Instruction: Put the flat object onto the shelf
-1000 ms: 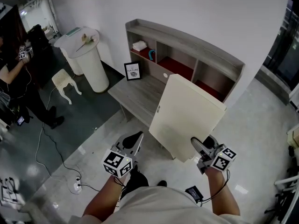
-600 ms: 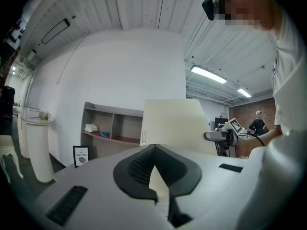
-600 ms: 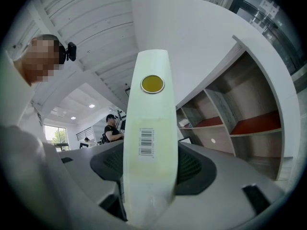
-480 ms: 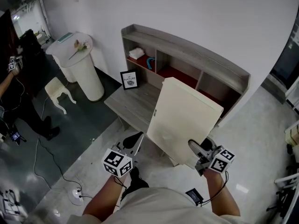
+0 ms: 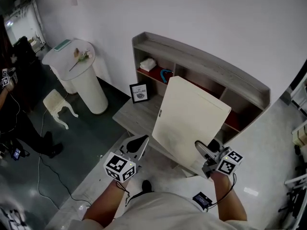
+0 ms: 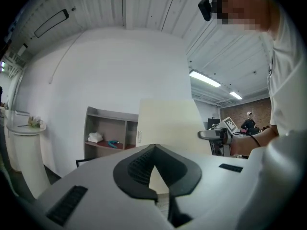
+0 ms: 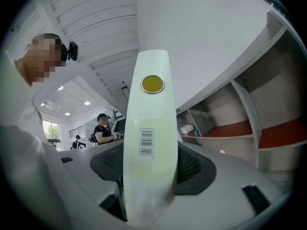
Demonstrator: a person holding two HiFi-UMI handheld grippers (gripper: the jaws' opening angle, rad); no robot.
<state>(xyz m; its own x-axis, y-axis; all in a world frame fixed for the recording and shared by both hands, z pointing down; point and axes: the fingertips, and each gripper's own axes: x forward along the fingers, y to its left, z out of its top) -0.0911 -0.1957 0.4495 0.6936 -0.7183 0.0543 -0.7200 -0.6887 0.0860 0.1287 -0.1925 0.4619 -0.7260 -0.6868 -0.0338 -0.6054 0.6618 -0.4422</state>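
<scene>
Right fingers (image 7: pixel 194 166) clamp board (image 5: pixel 192 119) edge, shelf (image 5: pixel 206 63) beyond

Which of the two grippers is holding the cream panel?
The right gripper: its jaws clamp the lower edge of the cream panel. The left gripper is empty, jaws together, clear of the panel.

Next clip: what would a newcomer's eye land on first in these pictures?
A big cream flat panel fills the middle of the head view, gripped at its lower edge by the right claw. Behind it a grey shelf unit stands against the white wall, and the left claw carries nothing.
</scene>
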